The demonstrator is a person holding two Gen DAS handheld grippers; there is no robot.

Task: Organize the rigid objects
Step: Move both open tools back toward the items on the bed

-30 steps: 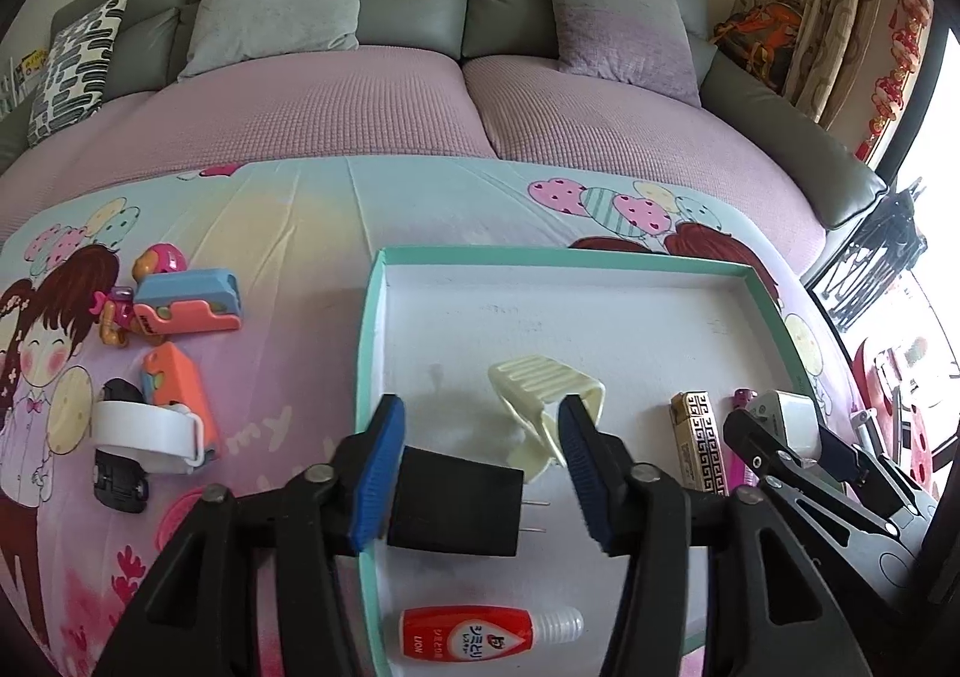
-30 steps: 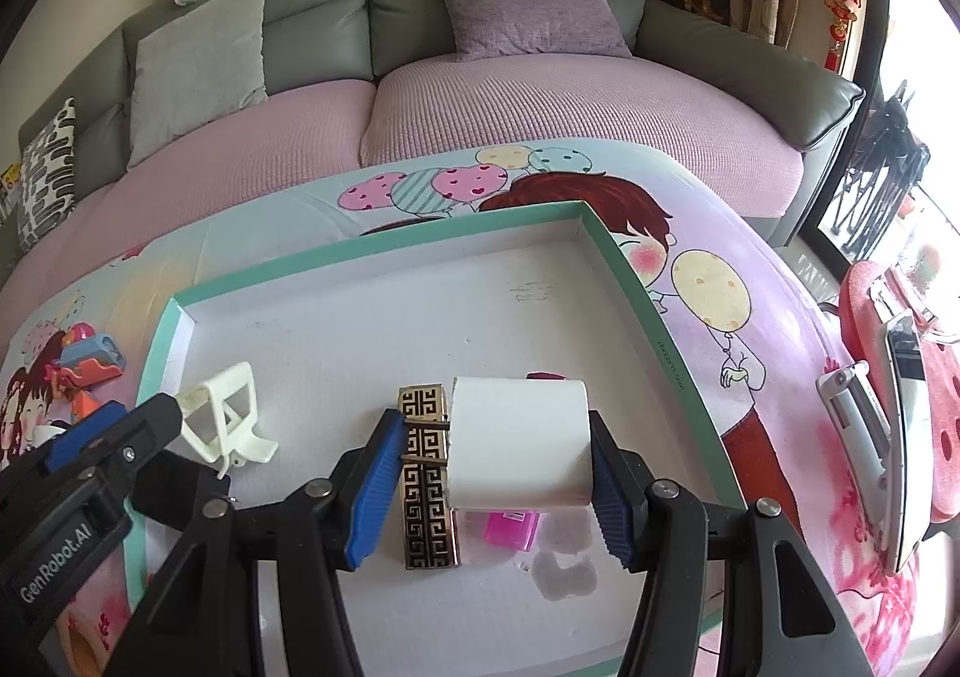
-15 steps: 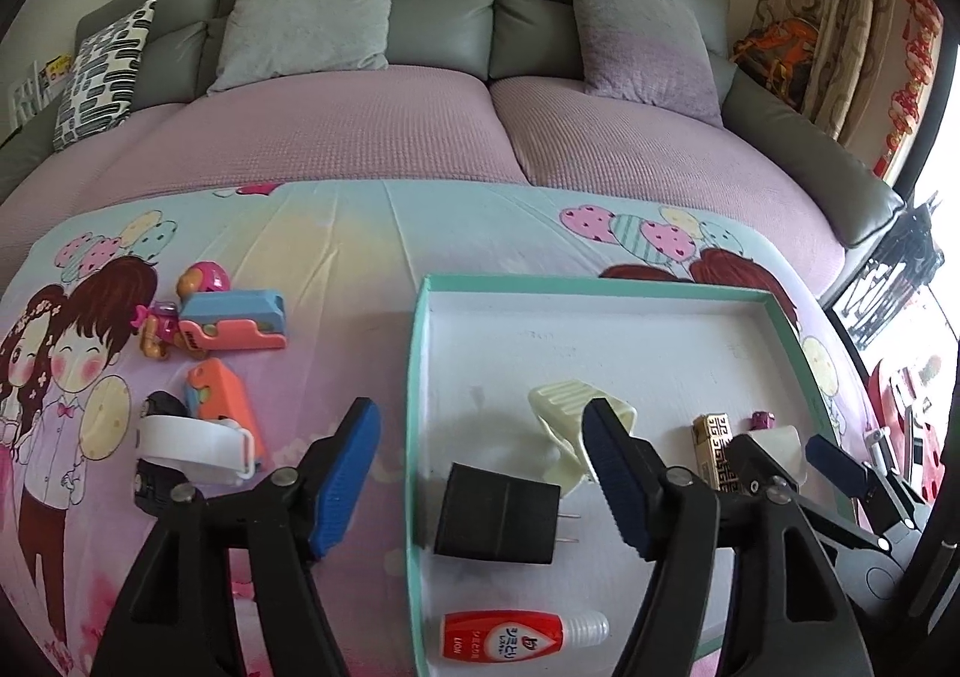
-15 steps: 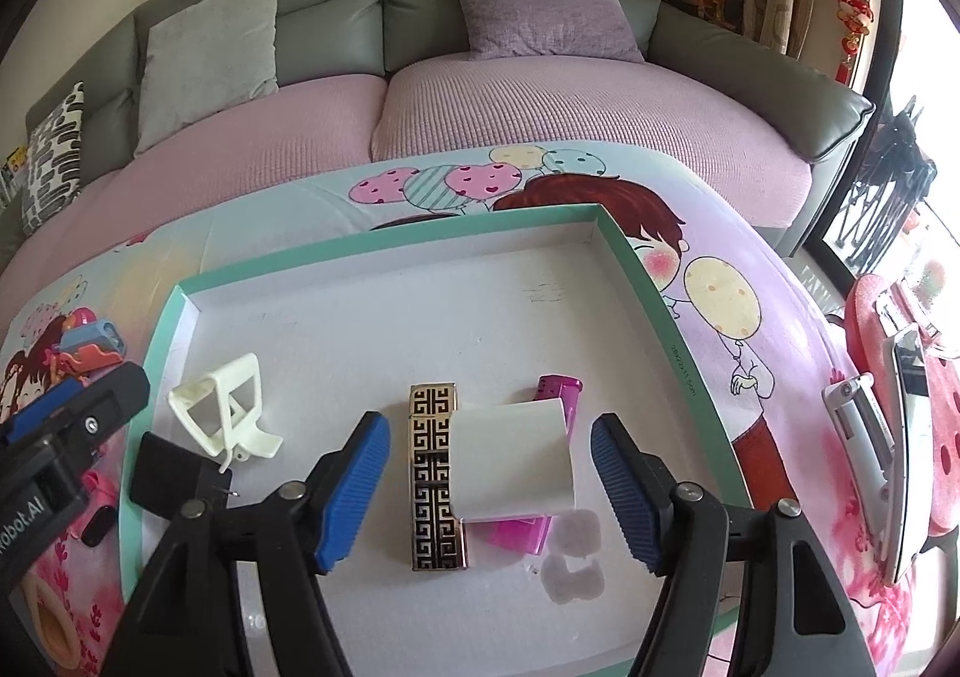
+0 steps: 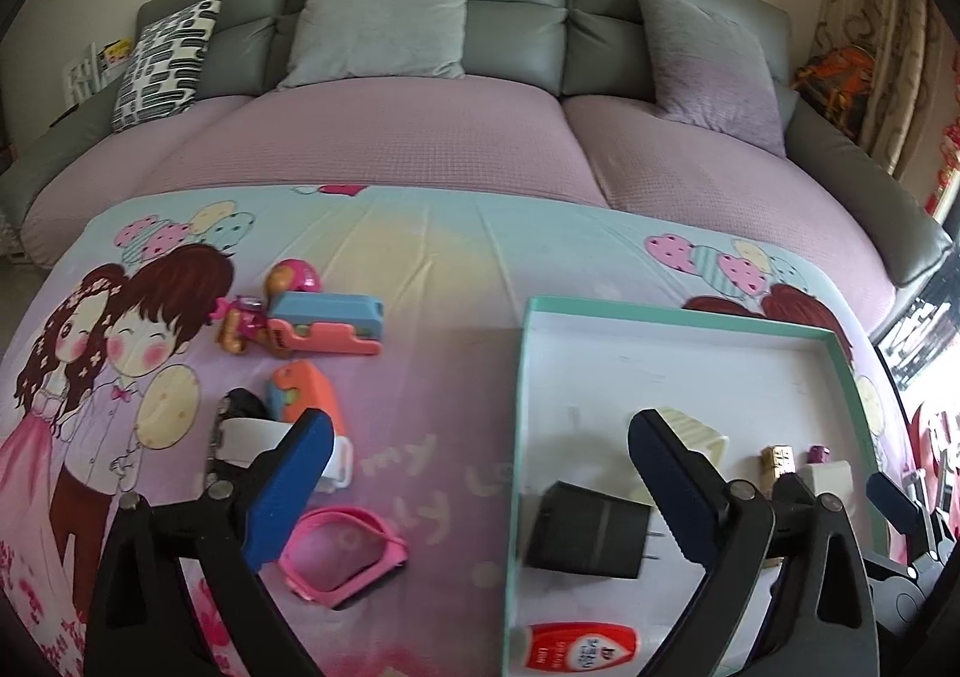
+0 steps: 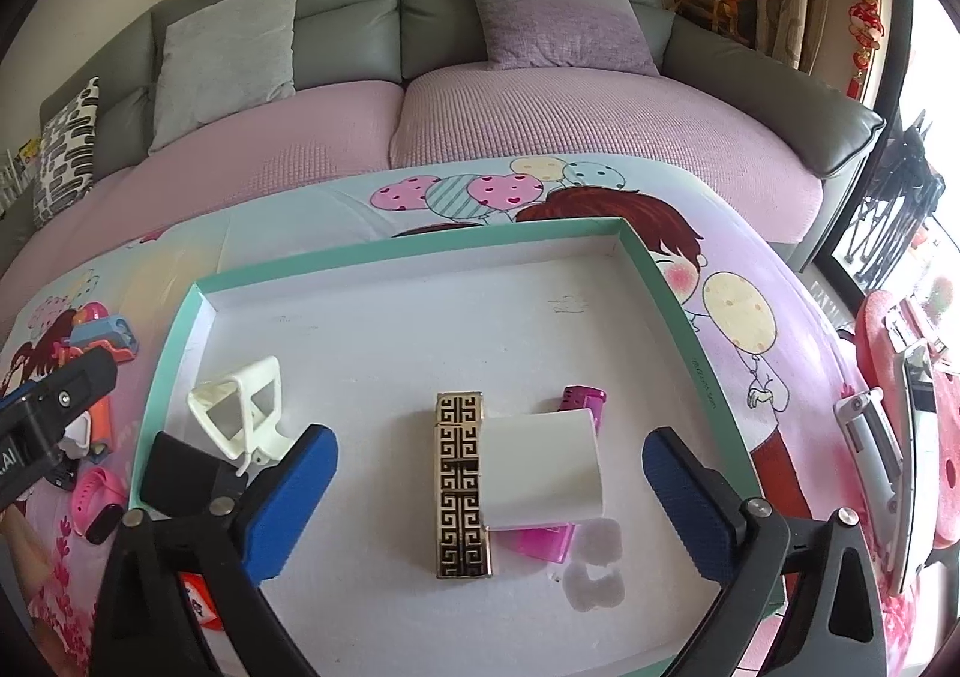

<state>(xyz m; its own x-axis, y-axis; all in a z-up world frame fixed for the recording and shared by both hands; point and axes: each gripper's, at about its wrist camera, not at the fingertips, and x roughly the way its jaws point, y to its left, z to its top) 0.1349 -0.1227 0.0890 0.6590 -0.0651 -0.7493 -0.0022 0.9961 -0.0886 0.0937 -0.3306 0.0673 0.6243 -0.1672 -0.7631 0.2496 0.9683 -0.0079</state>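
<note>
The left gripper point(image 5: 480, 485) and the right gripper point(image 6: 489, 497) are both opening, pinching nothing. The black plug adapter point(image 5: 585, 530) and white block point(image 6: 543, 476) lie released inside the teal tray point(image 6: 384, 251). The next move likely calls for the toys point(image 5: 324, 323) on the cloth.

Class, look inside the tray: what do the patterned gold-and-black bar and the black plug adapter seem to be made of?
Patterned gold-and-black bar: probably metal or metal-look plastic; glossy, with shiny gold fretwork on black. Black plug adapter: likely hard plastic, a matte shell with no glare, and two thin prongs that look like metal.
</note>
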